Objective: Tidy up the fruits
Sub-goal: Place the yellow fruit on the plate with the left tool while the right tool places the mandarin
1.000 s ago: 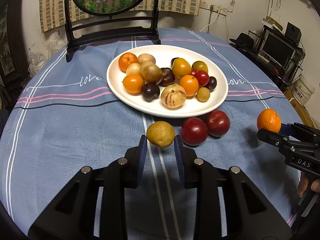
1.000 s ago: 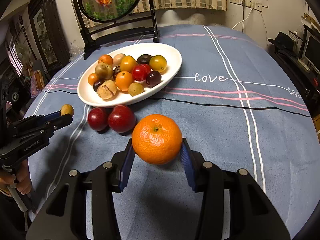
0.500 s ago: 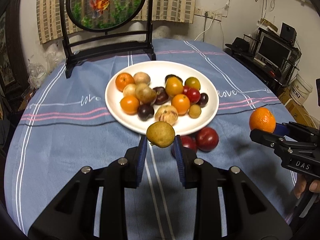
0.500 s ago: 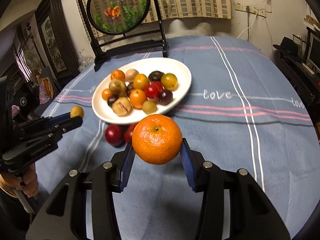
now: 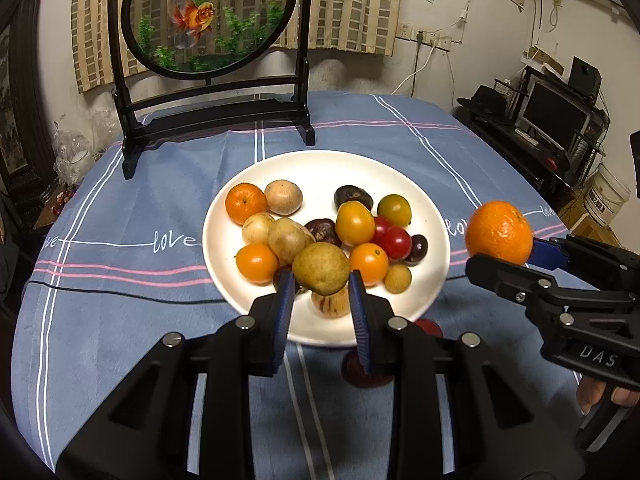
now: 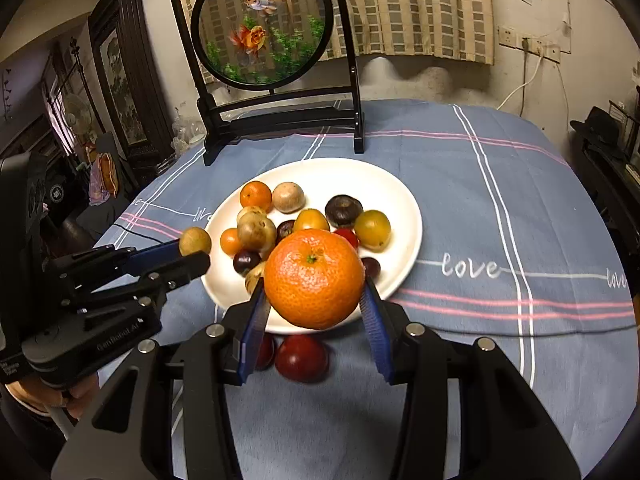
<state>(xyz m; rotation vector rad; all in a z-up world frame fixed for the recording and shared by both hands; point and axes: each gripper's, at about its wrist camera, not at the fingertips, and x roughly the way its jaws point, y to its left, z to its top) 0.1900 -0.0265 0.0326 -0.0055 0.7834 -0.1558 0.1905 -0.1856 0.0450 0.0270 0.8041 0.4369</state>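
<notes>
Blue tablecloth point(image 5: 120, 320), white plate point(image 5: 432, 264) crowded with fruit, left fingers point(image 5: 320, 296) clamping yellow-green fruit point(image 5: 320, 268), right fingers point(image 6: 316, 308) clamping orange point(image 6: 314, 278)

Two handheld grippers, matte black frames with blue finger pads.

Left gripper point(image 5: 321, 294): black angular linkage arms, round silver screw heads at the pivots, ribbed blue pads. Right gripper point(image 6: 316, 300): same build; at the right edge of the left wrist view its side carries white "DAS" lettering.

A lived-in home. Blue striped "love" tablecloth point(image 5: 132, 264), round framed goldfish screen point(image 5: 208, 20), checked curtains point(image 6: 420, 8). Black monitor point(image 5: 556, 116) nearby.
</notes>
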